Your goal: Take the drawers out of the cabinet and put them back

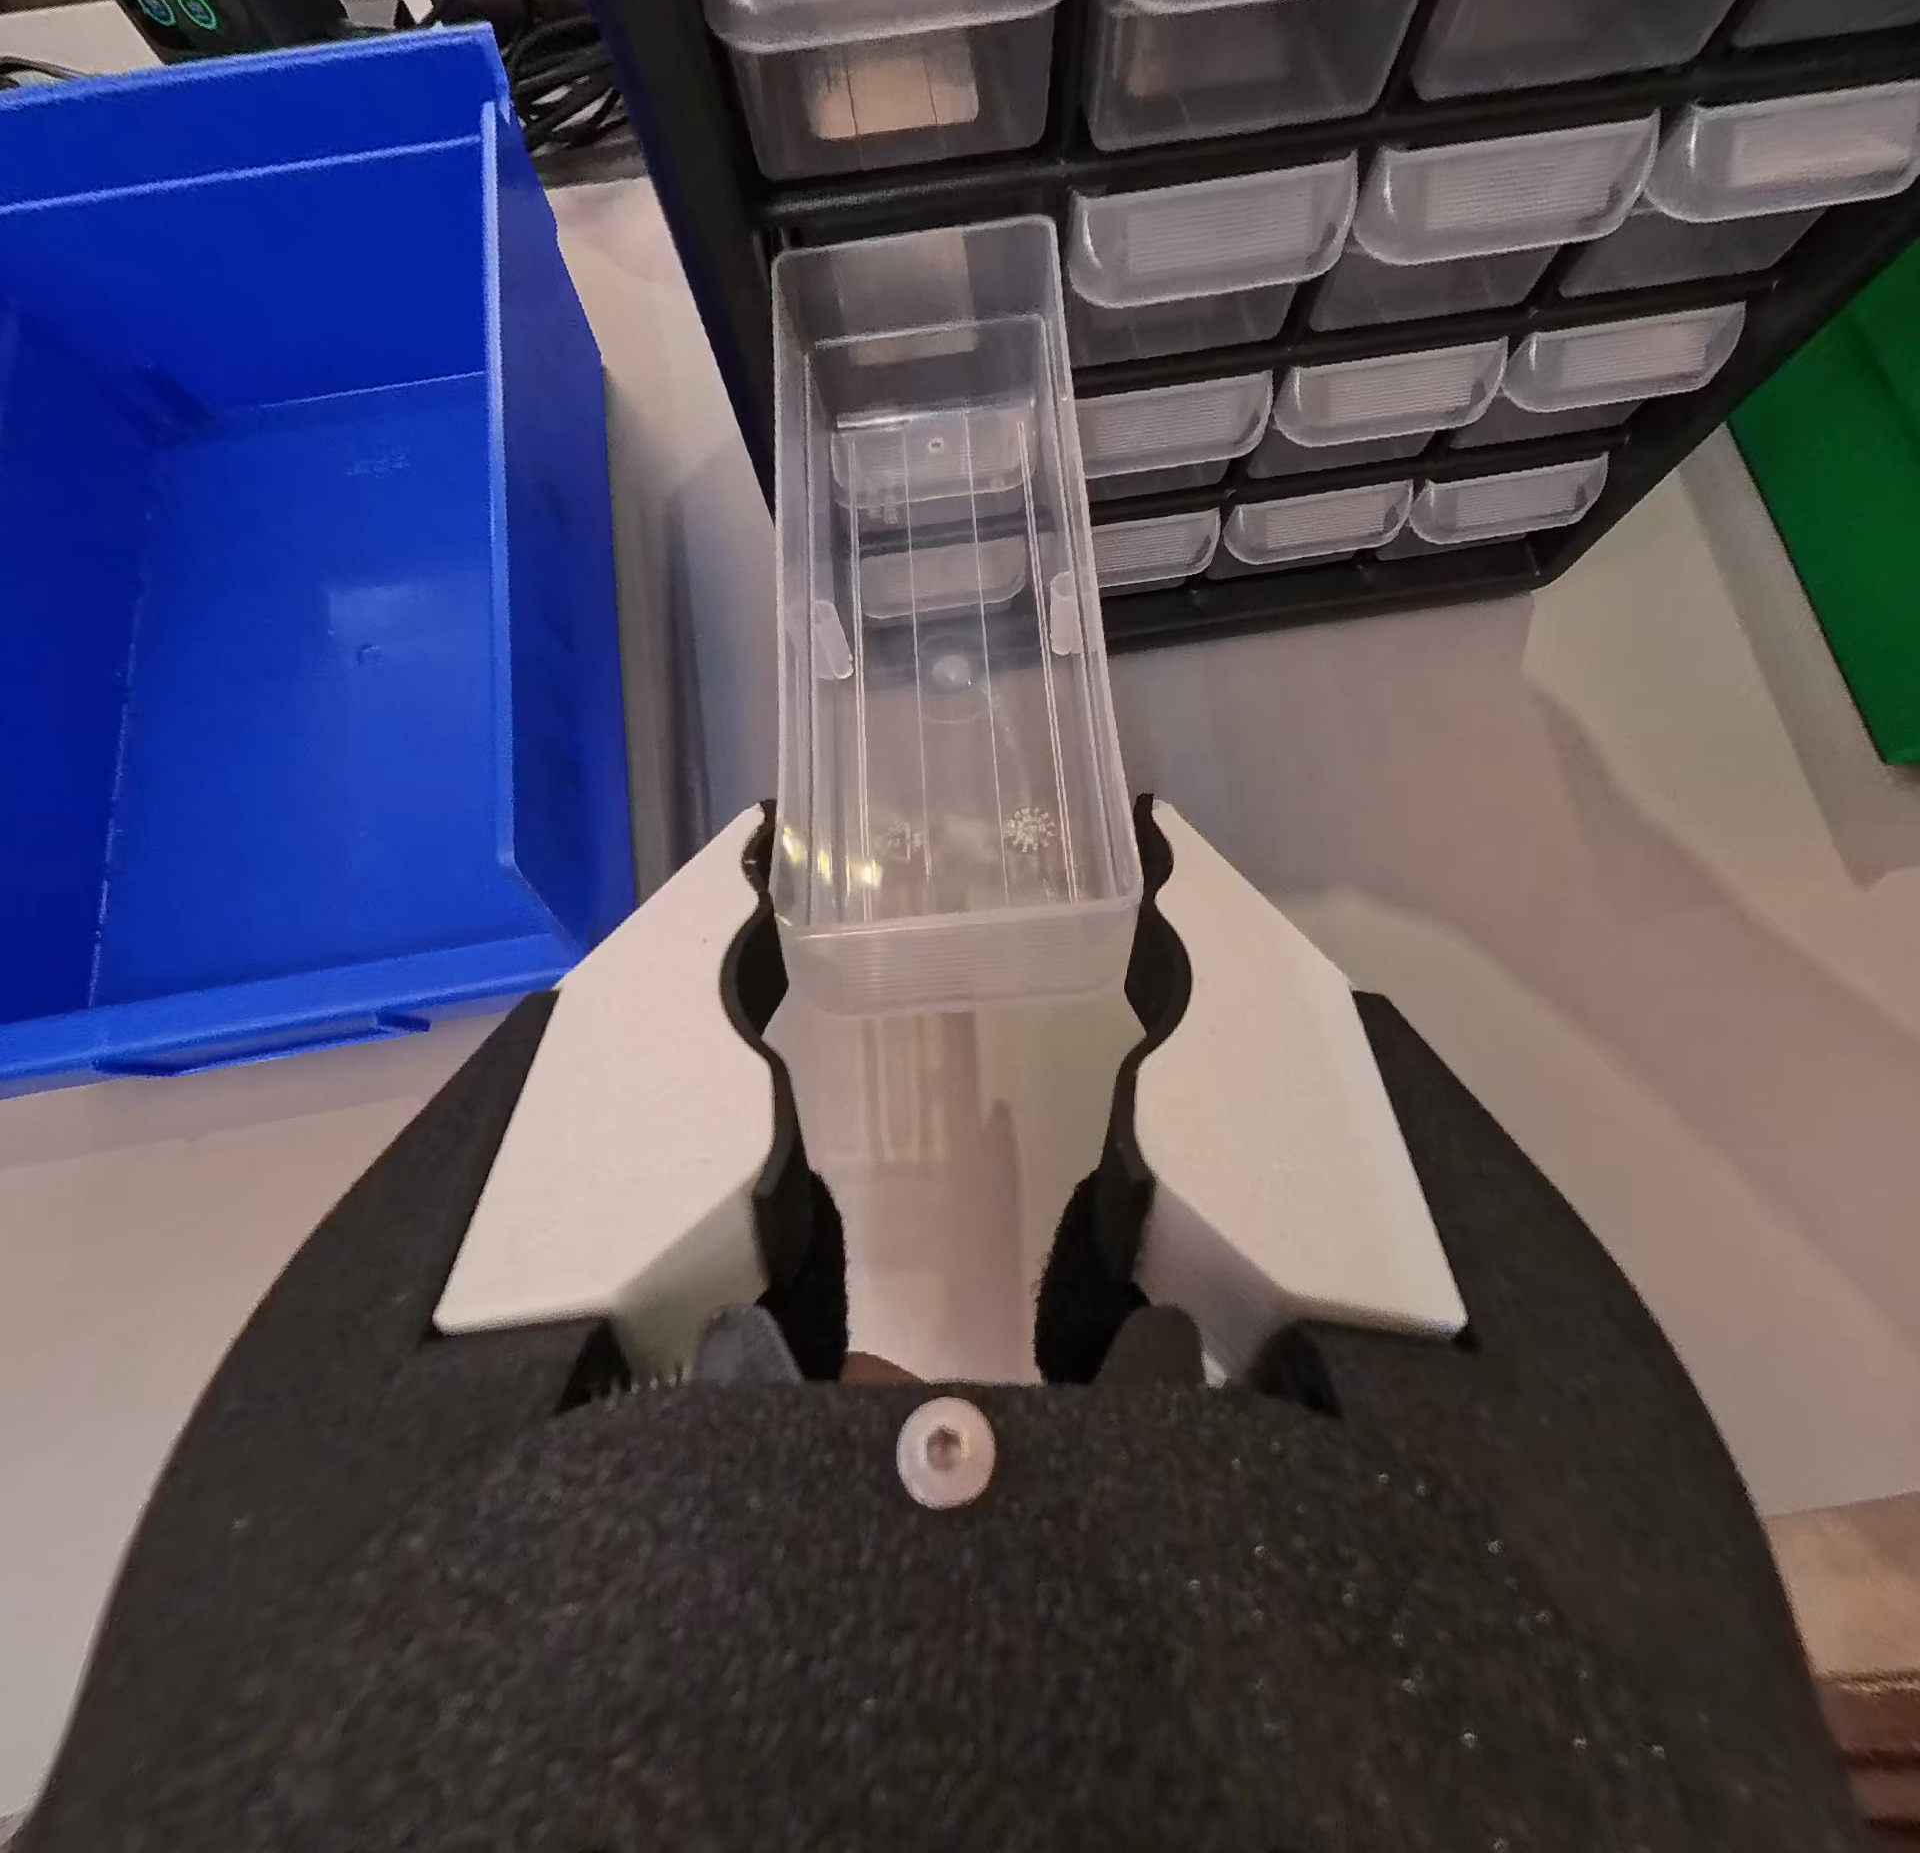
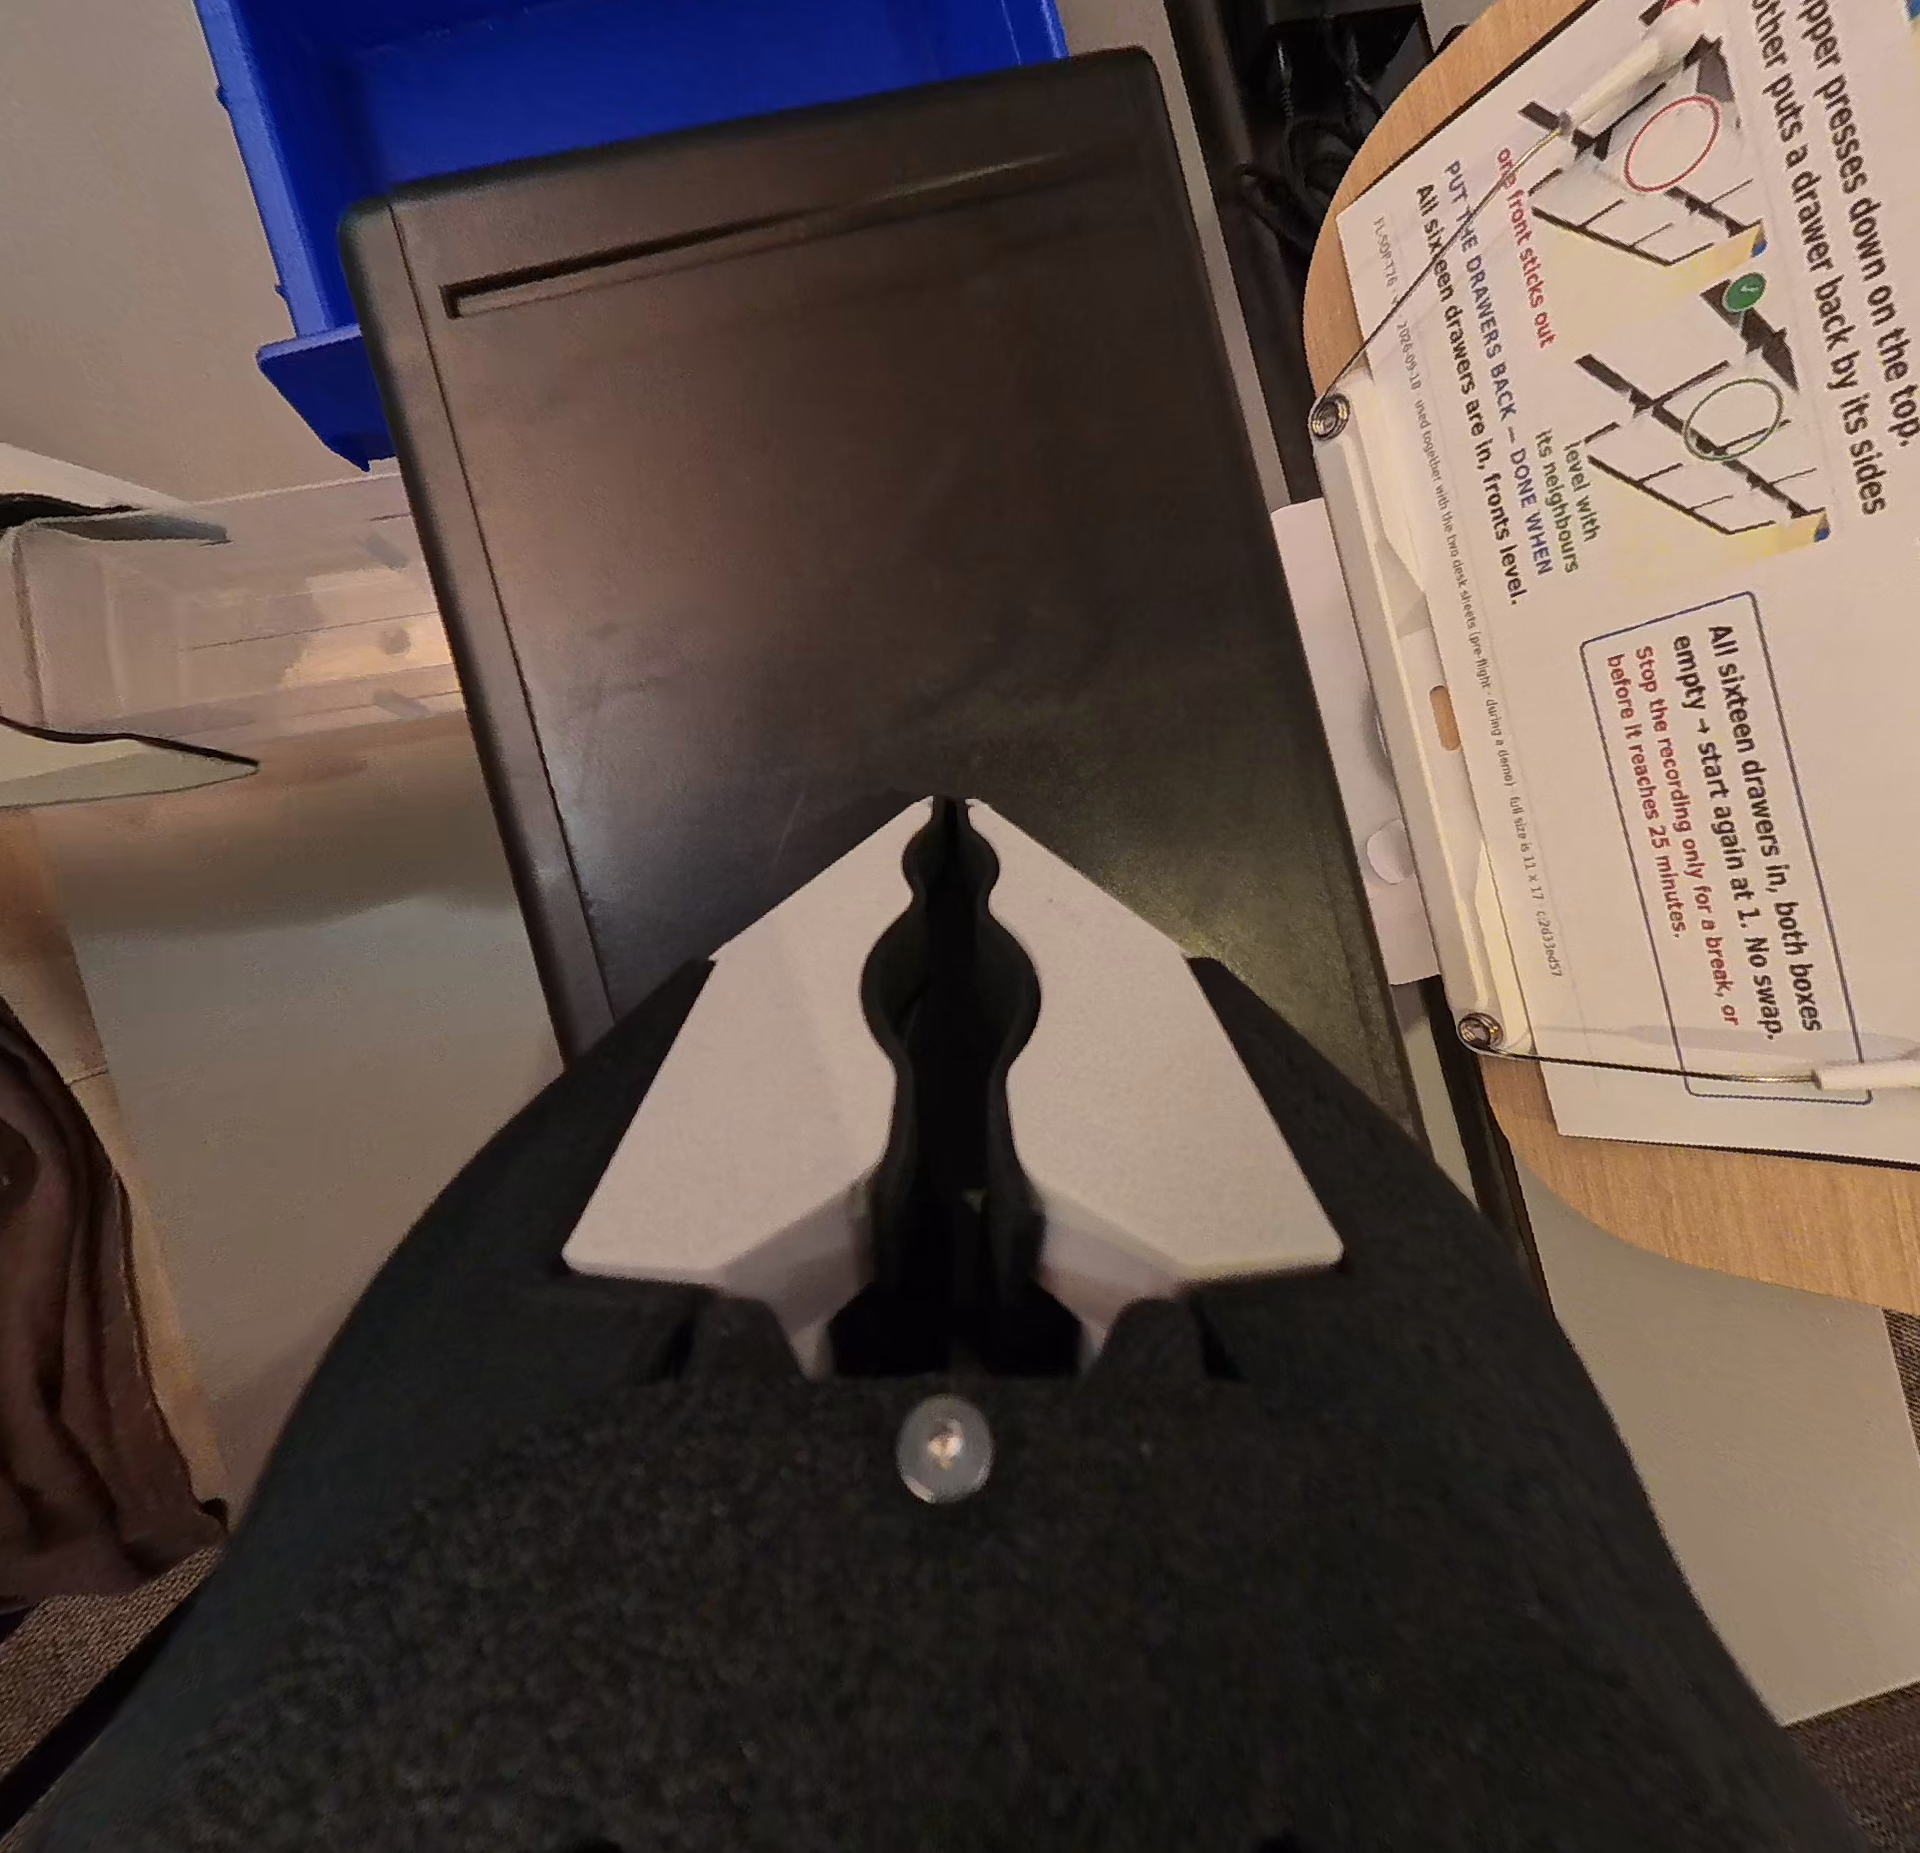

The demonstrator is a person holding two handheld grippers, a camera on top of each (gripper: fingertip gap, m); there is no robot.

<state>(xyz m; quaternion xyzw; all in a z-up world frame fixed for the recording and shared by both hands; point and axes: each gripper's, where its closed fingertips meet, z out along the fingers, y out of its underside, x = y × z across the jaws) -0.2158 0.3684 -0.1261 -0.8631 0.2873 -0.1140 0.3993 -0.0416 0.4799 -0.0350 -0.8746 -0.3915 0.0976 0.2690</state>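
My black parts cabinet stands on the white table, its frame full of clear drawers except one slot in the left column. The blue bin sits just left of it, empty as far as I see. My left gripper clamps the near end of one clear drawer by its sides, its far end at that slot. I can't say whether it's going in or out; either way, I'd keep it level and straight. Only the right wrist view shows my right gripper, jaws closed on nothing, tips on the cabinet's top panel, beside an instruction sheet.
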